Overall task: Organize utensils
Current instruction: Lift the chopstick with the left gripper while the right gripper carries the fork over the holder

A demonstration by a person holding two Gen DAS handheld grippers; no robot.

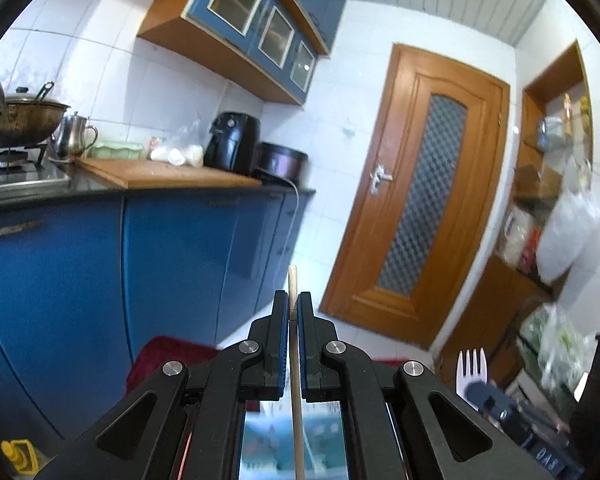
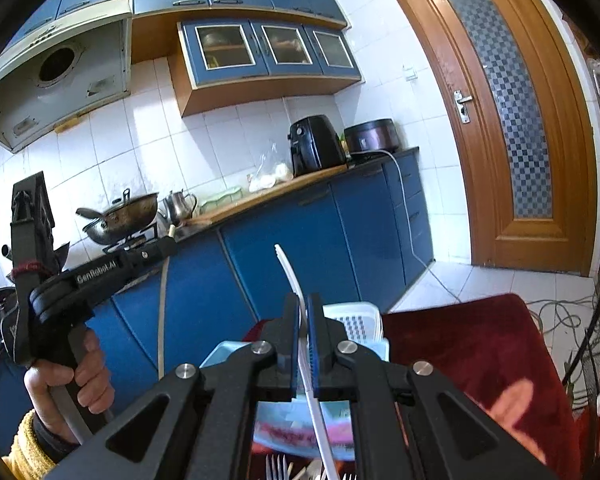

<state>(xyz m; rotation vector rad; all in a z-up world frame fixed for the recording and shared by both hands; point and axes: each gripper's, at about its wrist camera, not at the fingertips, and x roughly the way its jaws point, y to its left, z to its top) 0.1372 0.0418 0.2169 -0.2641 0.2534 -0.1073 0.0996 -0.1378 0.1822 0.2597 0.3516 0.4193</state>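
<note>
A thin, pale wooden chopstick [image 1: 294, 360] runs straight up between the blue pads of the left gripper [image 1: 293, 304], whose black jaws are pressed together on it; its blunt tip pokes out just above the fingertips and its lower length passes down under the gripper body. In the right wrist view the same left gripper [image 2: 168, 242] reaches in from the left, held by a hand [image 2: 70, 384] in a yellow knitted cuff, with the chopstick [image 2: 162, 312] hanging down from its tip in front of the blue cabinet fronts.

The right gripper [image 2: 303, 304] pinches a white plastic fork [image 2: 300, 320] by its handle, jaws closed on it; the curved fork rises past the fingertips with its tines at the top. From the left wrist view that fork [image 1: 471, 372] shows at lower right, tines upward, above the dark tip of the right gripper [image 1: 485, 394].

Below the right gripper lie a light blue plastic tray [image 2: 224, 354], a white slotted plastic basket [image 2: 352, 320] and, at the bottom edge, more white plastic forks [image 2: 278, 466]. These sit on a dark red cloth [image 2: 468, 344].

Beyond is a kitchen: blue base cabinets [image 1: 180, 248] under a black counter, a wooden cutting board [image 1: 160, 174], a black air fryer [image 1: 232, 142], a steel wok [image 1: 16, 118] on the stove, and a brown wooden door [image 1: 416, 196] with a patterned glass panel.
</note>
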